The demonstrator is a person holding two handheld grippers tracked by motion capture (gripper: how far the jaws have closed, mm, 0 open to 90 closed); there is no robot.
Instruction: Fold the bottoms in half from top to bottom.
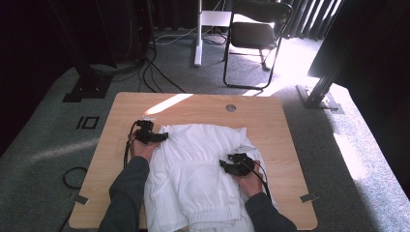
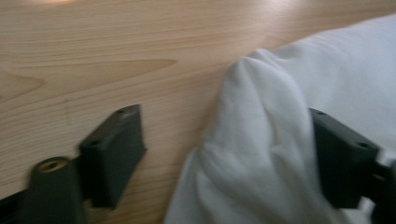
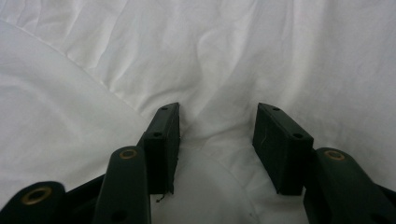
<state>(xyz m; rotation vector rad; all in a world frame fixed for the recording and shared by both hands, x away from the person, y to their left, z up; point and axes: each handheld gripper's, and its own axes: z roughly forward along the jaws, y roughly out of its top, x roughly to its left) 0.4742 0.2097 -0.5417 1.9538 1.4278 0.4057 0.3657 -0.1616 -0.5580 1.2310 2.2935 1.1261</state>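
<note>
A plain white garment lies on a light wood-grain table, beside black grippers.

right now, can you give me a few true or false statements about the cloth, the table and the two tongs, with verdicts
1. A white garment lies on a wooden table. True.
2. The left tongs are clamped shut with nothing between them. False: the jaws stand apart, with a fold of the white cloth between them.
3. The right tongs point at bare wood. False: they are over white cloth, jaws apart.
4. A black folding chair stands on the floor beyond the table. True.
5. The garment's gathered elastic edge lies at the table's near side. True.
</note>
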